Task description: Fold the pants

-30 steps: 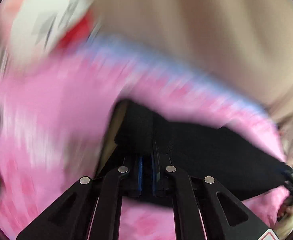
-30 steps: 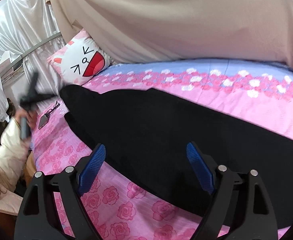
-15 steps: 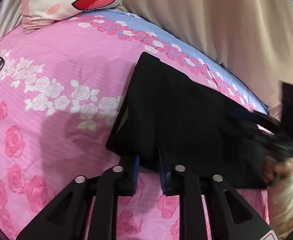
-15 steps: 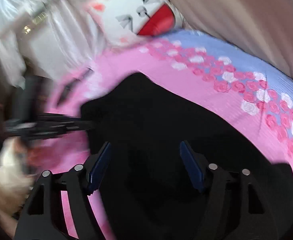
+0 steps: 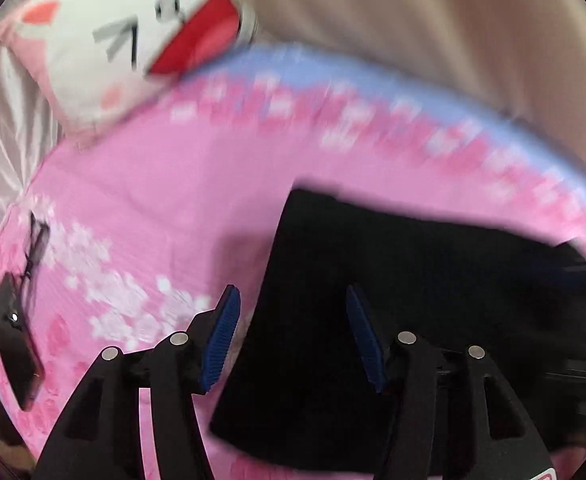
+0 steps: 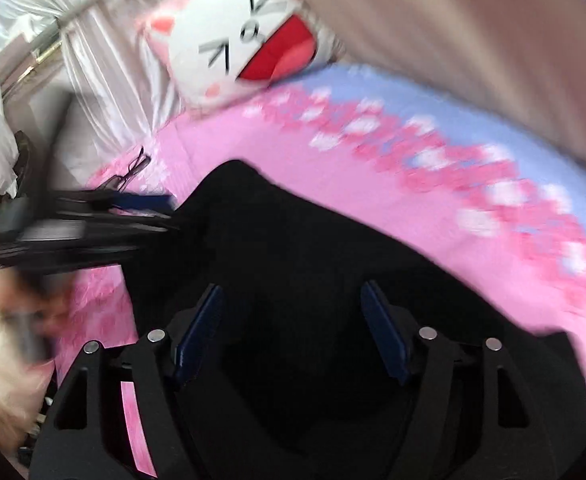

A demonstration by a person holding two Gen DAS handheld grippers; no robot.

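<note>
Left gripper (image 5: 291,330) gapes wide, empty; right gripper (image 6: 291,330) too, the left one blurred at its nine o'clock.

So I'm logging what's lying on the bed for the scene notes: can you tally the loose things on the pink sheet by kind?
Black pants: 1
Cat-face pillow: 1
Eyeglasses: 1
Black phone: 1
Total: 4 things on the pink sheet. Both tongs, left and right, hang open over the pants.
</note>
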